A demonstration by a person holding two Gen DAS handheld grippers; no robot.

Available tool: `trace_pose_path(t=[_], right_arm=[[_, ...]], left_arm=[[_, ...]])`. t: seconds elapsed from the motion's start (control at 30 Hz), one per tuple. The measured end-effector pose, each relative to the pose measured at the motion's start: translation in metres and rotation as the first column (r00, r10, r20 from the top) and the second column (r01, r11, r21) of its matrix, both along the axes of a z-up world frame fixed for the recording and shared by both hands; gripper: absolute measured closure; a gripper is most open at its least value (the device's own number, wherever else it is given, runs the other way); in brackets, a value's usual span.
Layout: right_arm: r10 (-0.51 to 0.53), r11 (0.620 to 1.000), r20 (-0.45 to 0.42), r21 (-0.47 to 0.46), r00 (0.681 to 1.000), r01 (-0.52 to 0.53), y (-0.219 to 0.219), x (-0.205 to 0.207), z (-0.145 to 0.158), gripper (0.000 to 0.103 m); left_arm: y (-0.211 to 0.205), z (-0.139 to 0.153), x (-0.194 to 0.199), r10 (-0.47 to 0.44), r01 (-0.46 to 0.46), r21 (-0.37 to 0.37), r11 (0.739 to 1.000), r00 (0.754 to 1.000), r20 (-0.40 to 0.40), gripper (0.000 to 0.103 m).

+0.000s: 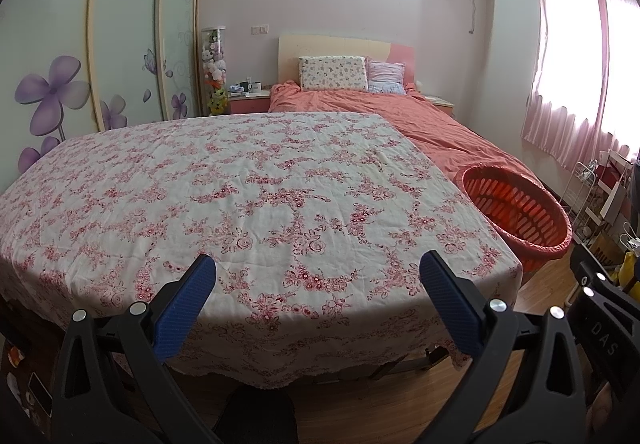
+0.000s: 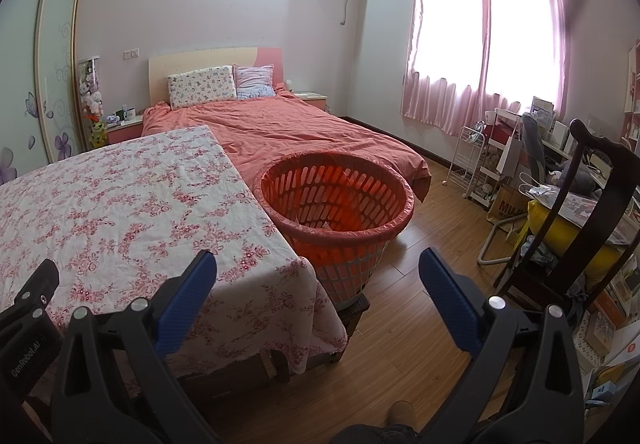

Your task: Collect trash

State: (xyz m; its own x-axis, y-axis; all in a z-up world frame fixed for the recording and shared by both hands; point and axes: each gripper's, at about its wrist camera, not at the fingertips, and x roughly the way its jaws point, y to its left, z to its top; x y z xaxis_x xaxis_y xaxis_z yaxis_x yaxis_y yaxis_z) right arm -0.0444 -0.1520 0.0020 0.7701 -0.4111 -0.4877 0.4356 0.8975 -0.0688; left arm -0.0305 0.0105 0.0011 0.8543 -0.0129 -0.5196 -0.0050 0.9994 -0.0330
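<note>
A table under a floral cloth (image 1: 248,204) fills the left wrist view; I see no trash on it. It also shows at the left of the right wrist view (image 2: 120,212). An orange slotted basket (image 2: 336,204) lined with a thin plastic bag stands at the table's right edge, on a low stool; it shows in the left wrist view (image 1: 516,212) too. A pale scrap lies at its bottom. My left gripper (image 1: 318,270) is open and empty above the table's near edge. My right gripper (image 2: 318,270) is open and empty, held near the table's corner, short of the basket.
A bed with a salmon cover (image 2: 288,124) lies beyond the table. A dark wooden chair (image 2: 580,204) with a yellow cushion and cluttered shelves stand on the right. Wood floor (image 2: 432,236) lies between basket and chair. A wardrobe (image 1: 120,44) lines the left wall.
</note>
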Motion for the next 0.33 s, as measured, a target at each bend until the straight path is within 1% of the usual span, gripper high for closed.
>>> trace_pose_path(t=[0.33], right_arm=[[0.000, 1.000, 0.000, 0.001, 1.000, 0.000, -0.0011, 0.0002, 0.0004, 0.004]], left_arm=[[0.0004, 0.0006, 0.0015, -0.001, 0.001, 0.003, 1.000, 1.000, -0.002, 0.003]])
